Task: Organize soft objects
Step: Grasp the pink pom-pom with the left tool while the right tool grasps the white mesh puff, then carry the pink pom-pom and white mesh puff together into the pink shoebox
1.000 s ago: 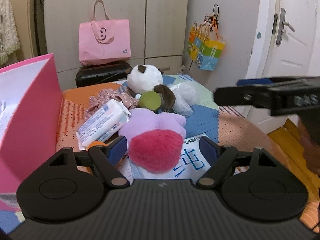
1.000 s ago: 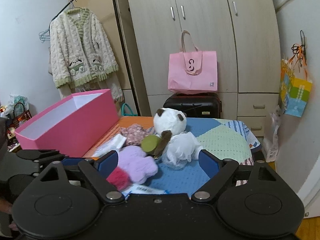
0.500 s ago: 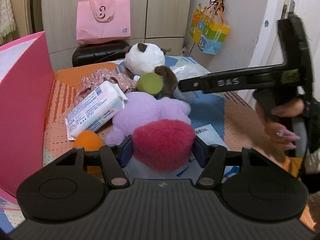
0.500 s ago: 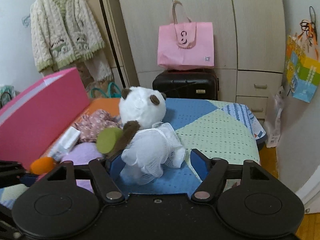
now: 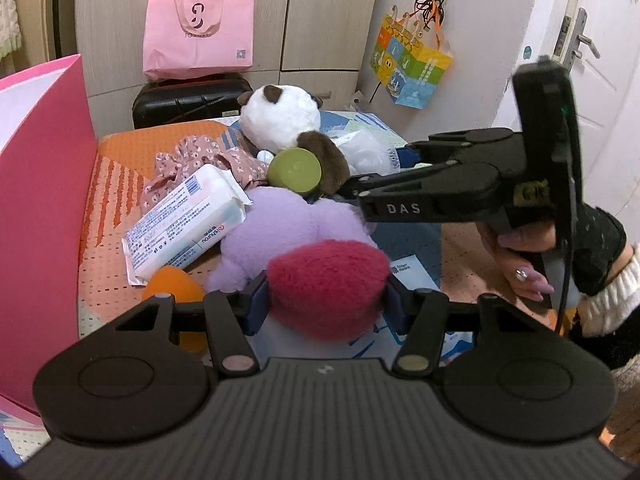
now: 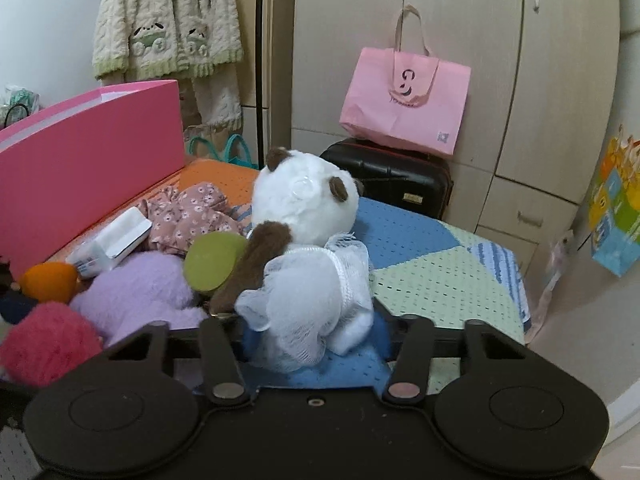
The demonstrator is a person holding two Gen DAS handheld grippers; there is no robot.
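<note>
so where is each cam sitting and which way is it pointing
Left wrist: on the left gripper, facing along its fingers across the bed toward the wardrobe; its pads pinch the red plush, and the right gripper with the person's right hand crosses from the right.
Right wrist: on the right gripper, low over the bed facing the wardrobe; its fingers flank the panda toy.
Shared: panda toy, purple plush, red plush, pink box, pink tote bag.
</note>
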